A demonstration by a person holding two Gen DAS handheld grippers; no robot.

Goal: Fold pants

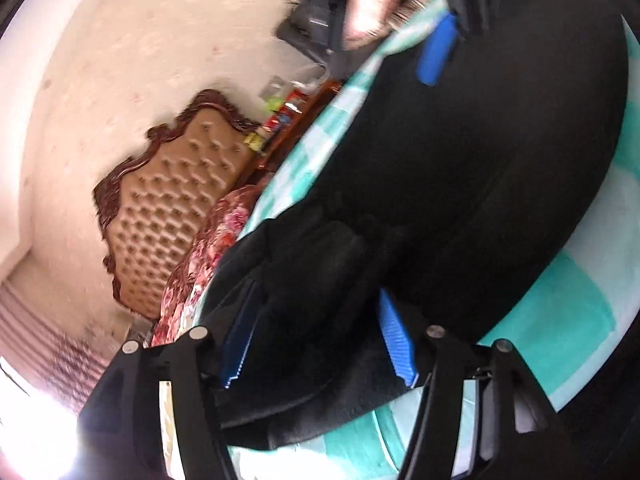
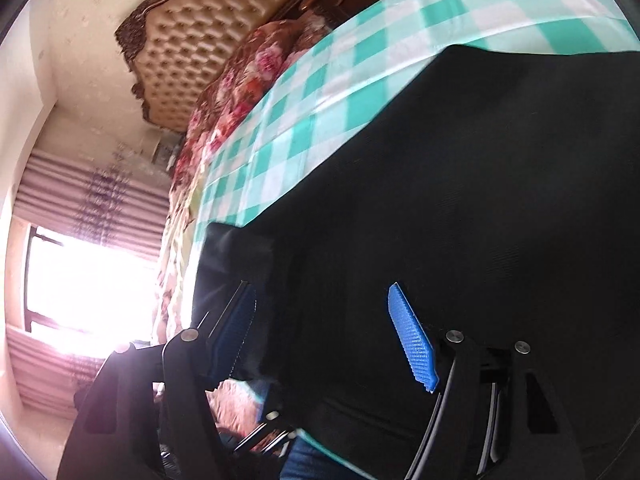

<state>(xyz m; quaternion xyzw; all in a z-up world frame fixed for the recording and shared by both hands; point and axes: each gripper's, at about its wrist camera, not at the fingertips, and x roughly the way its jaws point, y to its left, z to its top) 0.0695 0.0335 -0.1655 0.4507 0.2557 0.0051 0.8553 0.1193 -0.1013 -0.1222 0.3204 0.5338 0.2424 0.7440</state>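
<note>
The black pants lie spread over a bed covered by a teal-and-white checked sheet, and they fill most of both wrist views. In the left wrist view, the left gripper has its 2 blue-padded fingers set wide apart, with a bunched, folded edge of the dark cloth lying between them; the pads do not press it. At the top of that same view the right gripper shows 1 blue pad at the far end of the pants, beside the person's hand, which is blurred. In the right wrist view, the right gripper's fingers also stand wide apart, straddling the black fabric near its edge; whether they pinch any cloth I cannot tell. Beyond the sheet sit a floral quilt, a tufted tan headboard with a carved dark frame, and a bright window with striped curtains.
</note>
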